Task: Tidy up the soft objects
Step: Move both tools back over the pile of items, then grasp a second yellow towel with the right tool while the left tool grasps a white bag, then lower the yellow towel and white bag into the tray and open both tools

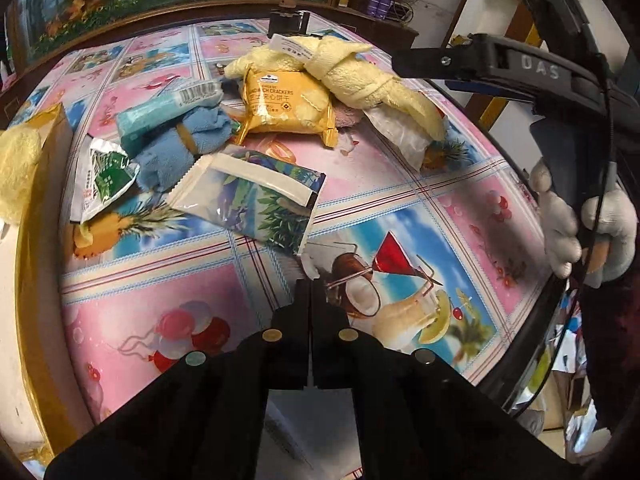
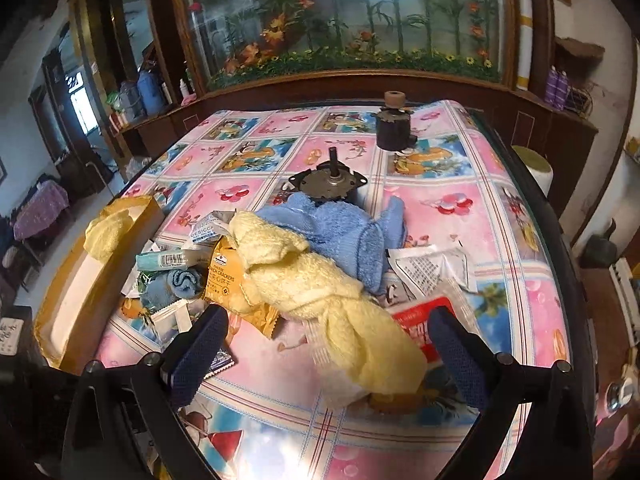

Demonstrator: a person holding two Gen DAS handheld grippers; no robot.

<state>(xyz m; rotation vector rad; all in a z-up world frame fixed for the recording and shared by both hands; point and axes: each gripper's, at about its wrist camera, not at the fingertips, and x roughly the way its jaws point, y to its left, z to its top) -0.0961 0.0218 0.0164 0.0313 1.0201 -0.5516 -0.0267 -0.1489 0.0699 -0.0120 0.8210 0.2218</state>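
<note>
Yellow knotted towel (image 2: 352, 320) lies between right gripper's (image 2: 328, 344) spread fingers.

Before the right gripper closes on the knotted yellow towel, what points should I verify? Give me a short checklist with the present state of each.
1. Right gripper open: ok, fingers wide apart.
2. Knotted yellow towel between the fingers: ok, its near end lies in the gap.
3. Towel free of other things: not ok, it rests on the cracker packet and blue towel.
4. Left gripper out of the way: ok, shut, away from the pile.
5. Box has room: cannot tell.
</note>
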